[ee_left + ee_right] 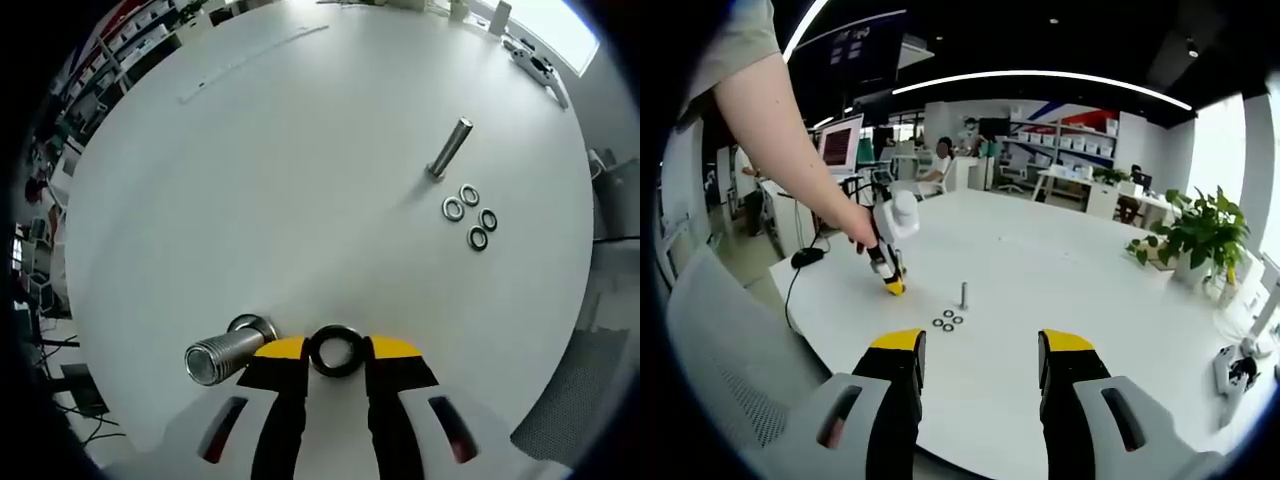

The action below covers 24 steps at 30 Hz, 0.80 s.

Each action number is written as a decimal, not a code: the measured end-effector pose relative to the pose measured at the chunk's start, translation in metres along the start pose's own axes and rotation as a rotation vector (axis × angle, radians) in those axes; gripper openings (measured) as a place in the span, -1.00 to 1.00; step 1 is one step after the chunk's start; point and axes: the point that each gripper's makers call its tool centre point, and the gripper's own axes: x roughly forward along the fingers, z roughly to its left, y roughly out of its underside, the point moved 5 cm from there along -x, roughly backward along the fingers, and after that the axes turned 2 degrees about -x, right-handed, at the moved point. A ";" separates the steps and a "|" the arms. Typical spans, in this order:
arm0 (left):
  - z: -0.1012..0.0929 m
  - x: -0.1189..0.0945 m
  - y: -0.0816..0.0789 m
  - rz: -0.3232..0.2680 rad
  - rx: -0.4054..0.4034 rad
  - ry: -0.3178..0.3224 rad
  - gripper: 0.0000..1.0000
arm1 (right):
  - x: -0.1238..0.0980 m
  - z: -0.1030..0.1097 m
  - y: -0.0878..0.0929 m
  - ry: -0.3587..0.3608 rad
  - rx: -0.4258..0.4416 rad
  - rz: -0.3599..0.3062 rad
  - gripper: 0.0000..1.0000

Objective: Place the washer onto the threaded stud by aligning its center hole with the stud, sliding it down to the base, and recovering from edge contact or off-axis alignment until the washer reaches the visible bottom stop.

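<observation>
Currently: white round table (300, 170) carries everything. In right gripper view the person's hand (858, 228) holds the left gripper (892, 284) down at the table's near-left edge, tips touching or just above the surface.

Right gripper (980, 360): jaws spread wide, nothing between, held back off the table's near edge. Idle.

Left gripper (338, 352), own view: jaws pinching a dark washer (336, 351) by its rim, hole facing the camera. Grip looks centred betw. the yellow tips.

Near stud (226, 353): threaded, ribbed top toward the lens, just beside the left jaw, flat base disc behind it. Washer sits beside the stud top, not over it. Hole not yet on axis.

Second stud (450, 148) stands well apart toward the table's far-right side; four spare washers (470, 216) clustered near its foot. Same group shows in right gripper view, mid-table.

Judgement, step in hand: align + thread. To do well:
- shift washer sideways toward near stud until hole is concentric w/ stud tip;
- keep washer plane square to stud axis; a tilt will likely catch the threads;
- lower slowly. If rim lands on the stud top, back off slightly, re-centre, retry;
- let go only once washer is past the top threads, then confirm it rests on the base disc.
</observation>
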 end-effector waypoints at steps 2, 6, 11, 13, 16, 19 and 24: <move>0.002 0.000 0.001 0.004 -0.012 0.003 -0.57 | 0.000 0.000 0.000 0.000 -0.001 0.000 -0.05; 0.002 0.000 0.003 0.006 -0.006 0.004 -0.56 | 0.000 0.000 0.000 0.001 -0.001 0.001 -0.05; 0.001 0.000 0.003 0.011 -0.007 0.002 -0.55 | 0.000 0.000 0.001 0.003 -0.003 0.004 -0.05; 0.001 0.000 0.003 0.010 -0.003 0.001 -0.55 | 0.000 0.000 0.001 0.003 -0.003 0.006 -0.05; 0.000 0.000 0.003 0.007 0.025 -0.003 -0.55 | 0.000 0.000 0.001 0.004 -0.004 0.006 -0.06; -0.001 0.001 0.002 0.019 0.050 0.003 -0.57 | 0.000 0.000 0.001 0.005 -0.005 0.007 -0.06; 0.000 0.001 0.002 0.021 0.047 0.003 -0.57 | 0.000 0.000 0.001 0.007 -0.006 0.010 -0.06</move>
